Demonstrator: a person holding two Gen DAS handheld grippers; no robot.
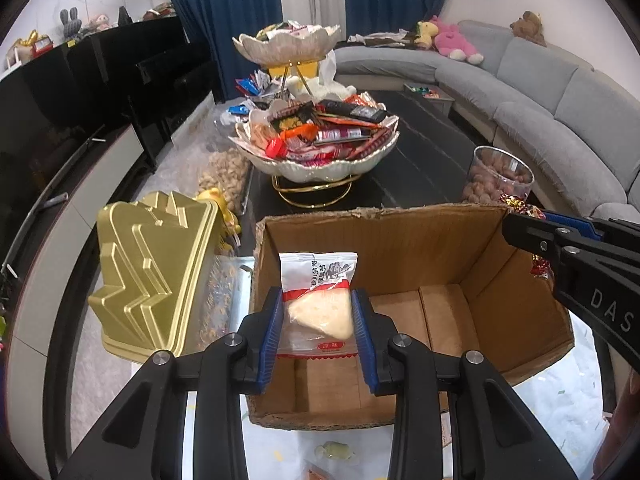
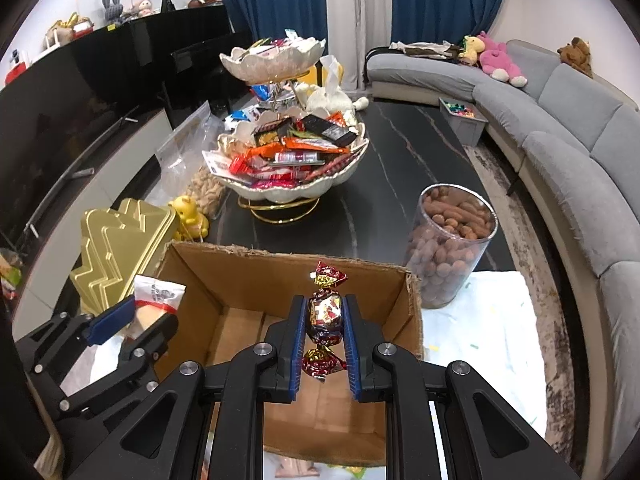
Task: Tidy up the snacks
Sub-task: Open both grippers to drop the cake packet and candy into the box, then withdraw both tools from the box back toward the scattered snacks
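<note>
My left gripper [image 1: 318, 316] is shut on a clear and white snack packet [image 1: 320, 300] with a pale wedge inside, held over the open cardboard box [image 1: 520, 276]. My right gripper [image 2: 323, 320] is shut on a red and gold wrapped candy [image 2: 325, 312], held over the same box [image 2: 248, 276]. The box's inside shows only bare cardboard. The left gripper with its packet [image 2: 154, 292] shows at the box's left edge in the right wrist view. The right gripper's arm [image 1: 580, 264] shows at the box's right edge in the left wrist view.
A two-tier shell-shaped snack stand [image 2: 292, 184] full of wrapped snacks stands on the dark table behind the box. A clear jar of brown nuts [image 2: 448, 248] is at the right, a gold tin [image 2: 120, 248] and peanut bag [image 1: 224, 176] at the left. A grey sofa [image 2: 568, 136] curves along the right.
</note>
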